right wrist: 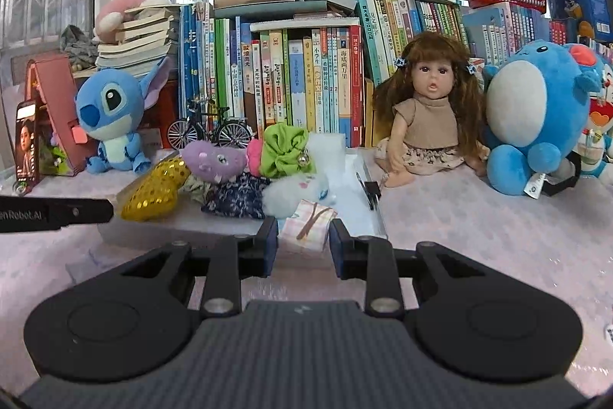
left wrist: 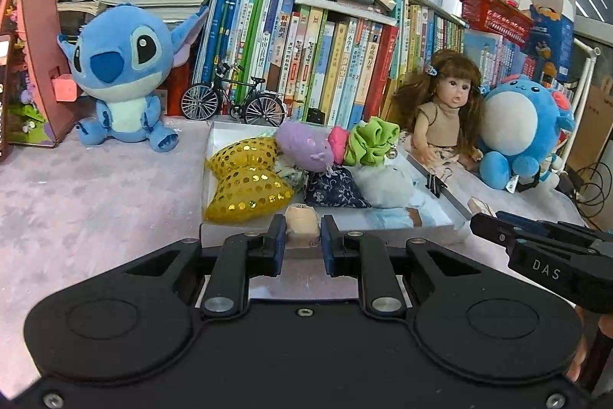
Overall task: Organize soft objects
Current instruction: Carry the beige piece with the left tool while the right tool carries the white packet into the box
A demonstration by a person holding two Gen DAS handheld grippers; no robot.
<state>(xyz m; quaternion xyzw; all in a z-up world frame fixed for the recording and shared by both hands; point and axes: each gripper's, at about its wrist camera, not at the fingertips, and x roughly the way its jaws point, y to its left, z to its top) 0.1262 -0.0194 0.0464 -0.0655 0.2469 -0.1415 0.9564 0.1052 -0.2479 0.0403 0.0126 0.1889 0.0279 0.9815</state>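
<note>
A white tray (left wrist: 223, 137) on the pink cloth holds several soft things: gold sequined stars (left wrist: 245, 179), a purple plush (left wrist: 304, 144), a green scrunchie (left wrist: 369, 140), a blue floral pouch (left wrist: 333, 188) and a pale fluffy toy (left wrist: 385, 184). At the tray's near edge my left gripper (left wrist: 303, 232) is shut on a small beige soft toy (left wrist: 302, 221). In the right wrist view my right gripper (right wrist: 303, 236) is shut on a pink plaid pouch (right wrist: 306, 229), at the near right corner of the tray (right wrist: 354, 167). The two grippers are side by side.
A blue Stitch plush (left wrist: 118, 71), a toy bicycle (left wrist: 233, 98), a doll (left wrist: 444, 106) and a round blue plush (left wrist: 521, 129) stand behind the tray, in front of rows of books (left wrist: 325, 64). A phone (right wrist: 27, 144) leans at the far left. A binder clip (left wrist: 435, 183) sits on the tray's right rim.
</note>
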